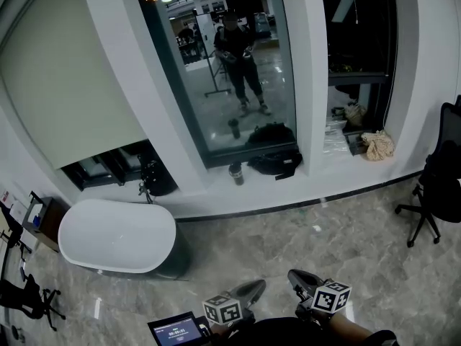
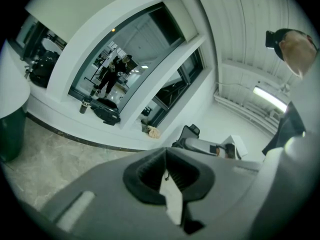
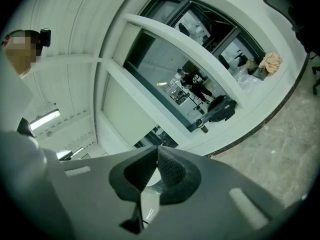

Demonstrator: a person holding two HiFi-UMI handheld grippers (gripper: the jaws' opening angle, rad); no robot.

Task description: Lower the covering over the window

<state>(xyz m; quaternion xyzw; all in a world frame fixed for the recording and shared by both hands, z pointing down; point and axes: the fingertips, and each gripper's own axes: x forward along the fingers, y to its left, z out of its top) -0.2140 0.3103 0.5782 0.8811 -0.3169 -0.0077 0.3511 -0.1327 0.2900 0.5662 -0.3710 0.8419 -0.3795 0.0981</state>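
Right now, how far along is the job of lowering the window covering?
Done: the blind at the far left hangs most of the way down; a dark gap shows under it. In hand: nothing; the left gripper and right gripper are shut, empty and far from the wall. Left: the middle window and right window are uncovered.

Glossy marble floor [image 1: 346, 244], white walls [image 1: 135, 49], white oval table [image 1: 115, 236] left, black office chair [image 1: 441, 182] right.

Sill [image 1: 324, 176] w/ blk bag [image 1: 274, 157], cup [image 1: 236, 173], cloth [image 1: 377, 145]
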